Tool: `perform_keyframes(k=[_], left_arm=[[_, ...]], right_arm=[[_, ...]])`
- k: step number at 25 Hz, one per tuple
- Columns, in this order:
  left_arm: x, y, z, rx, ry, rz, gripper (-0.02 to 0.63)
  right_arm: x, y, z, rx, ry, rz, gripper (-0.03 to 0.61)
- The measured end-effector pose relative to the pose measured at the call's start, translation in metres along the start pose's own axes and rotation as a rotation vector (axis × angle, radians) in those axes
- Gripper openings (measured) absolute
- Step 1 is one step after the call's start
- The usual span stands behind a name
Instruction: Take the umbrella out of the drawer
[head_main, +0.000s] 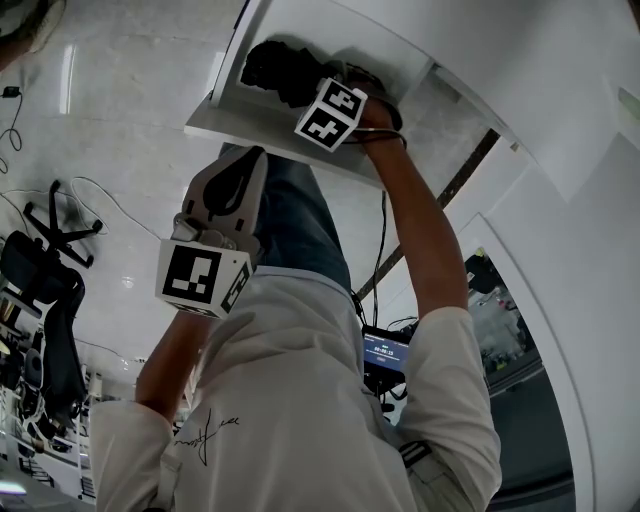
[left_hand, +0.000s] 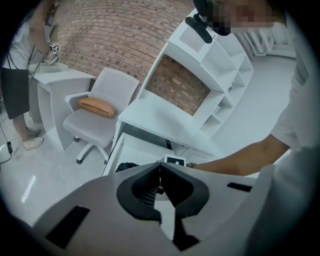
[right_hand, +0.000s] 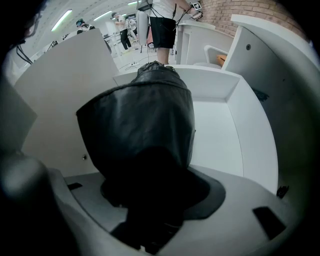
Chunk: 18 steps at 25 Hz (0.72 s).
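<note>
Fingers of the right gripper (right_hand: 150, 196) stand wide around a black folded fabric umbrella (right_hand: 142, 125), which fills the whole gap between them. The jaws appear to press on its soft sleeve, though the dark cloth hides the actual contact, so the grip is a judgement. Fingers of the left gripper (left_hand: 160, 176) are closed together on nothing; in the head view this gripper hangs at about seven o'clock from the right one, well apart from it and outside the drawer.

**Position of the umbrella.** It lies inside the white open drawer (right_hand: 220, 130). In the right gripper view it runs from the jaws toward twelve o'clock, close to the drawer's nine o'clock wall, and the bare floor spreads out at three o'clock. In the head view the drawer sits at twelve o'clock, with the right forearm reaching down into it.

**Surroundings.** The left gripper view shows a white desk top (left_hand: 165, 122) above the drawer. A white swivel chair (left_hand: 107, 90) carrying an orange cushion (left_hand: 96, 106) stands at ten o'clock.

**Step in hand.** The grasp appears to be made, but the umbrella is not yet lifted out.

**Next move.** It calls for a steady rise that keeps the umbrella clear of the drawer walls and of the desk edge above. The hold must stay firm, because a loose fabric sleeve is likely to slide or sag.
</note>
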<state>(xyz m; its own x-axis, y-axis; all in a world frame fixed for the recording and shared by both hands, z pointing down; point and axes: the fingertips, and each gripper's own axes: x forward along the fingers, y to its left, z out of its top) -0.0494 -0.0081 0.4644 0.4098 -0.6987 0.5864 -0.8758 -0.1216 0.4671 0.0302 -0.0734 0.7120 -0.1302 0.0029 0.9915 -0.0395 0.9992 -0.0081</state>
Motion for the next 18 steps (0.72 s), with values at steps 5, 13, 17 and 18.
perform_keyframes(k=[5,13,17,18], left_arm=[[-0.004,-0.005,0.003,0.013,-0.003,-0.01,0.017],[-0.01,0.0,0.01,0.011,-0.023,0.008,0.017],[-0.012,-0.002,0.01,0.023,-0.024,0.01,0.017],[-0.012,-0.002,0.01,0.025,-0.024,0.01,0.017]], right_arm=[[-0.009,0.002,0.0,0.005,0.001,0.002,0.235],[-0.017,0.004,0.003,0.013,-0.008,-0.003,0.235],[-0.024,0.006,0.003,0.011,-0.014,-0.006,0.235],[-0.026,0.005,0.003,0.011,-0.016,-0.006,0.235]])
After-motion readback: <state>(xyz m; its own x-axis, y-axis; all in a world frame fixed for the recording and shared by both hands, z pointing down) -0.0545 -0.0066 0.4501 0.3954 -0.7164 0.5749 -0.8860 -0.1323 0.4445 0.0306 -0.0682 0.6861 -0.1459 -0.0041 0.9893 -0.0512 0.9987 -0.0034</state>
